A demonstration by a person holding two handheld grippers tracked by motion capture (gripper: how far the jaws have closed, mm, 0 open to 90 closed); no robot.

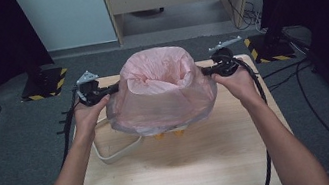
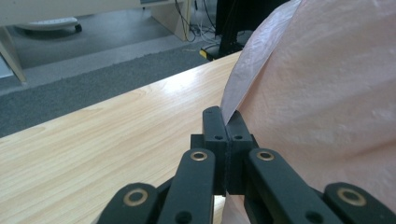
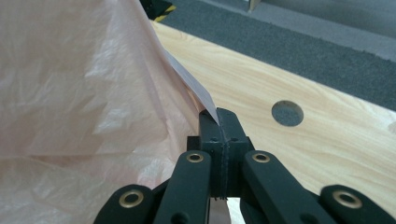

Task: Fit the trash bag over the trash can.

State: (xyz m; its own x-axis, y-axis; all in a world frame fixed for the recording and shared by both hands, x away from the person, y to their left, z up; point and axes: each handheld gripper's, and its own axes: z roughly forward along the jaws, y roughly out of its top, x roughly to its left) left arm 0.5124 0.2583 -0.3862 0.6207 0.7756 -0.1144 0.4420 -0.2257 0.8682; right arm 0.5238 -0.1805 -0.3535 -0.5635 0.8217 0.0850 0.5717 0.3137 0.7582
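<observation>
Both clamped: left gripper (image 1: pixel 113 87), right gripper (image 1: pixel 204 70) pinch crinkly translucent pink bag (image 1: pixel 163 97) on pale wood table (image 1: pixel 180 171).

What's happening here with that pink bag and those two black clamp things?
A person at a wooden table holds a gripper in each hand. The left gripper and the right gripper each have their jaws shut on an edge of a thin pink plastic bag, one on either side. The bag is held open and spread between them over something on the table; small orange bits peek out under its lower edge, and a pale strap loops out beside it.
</observation>
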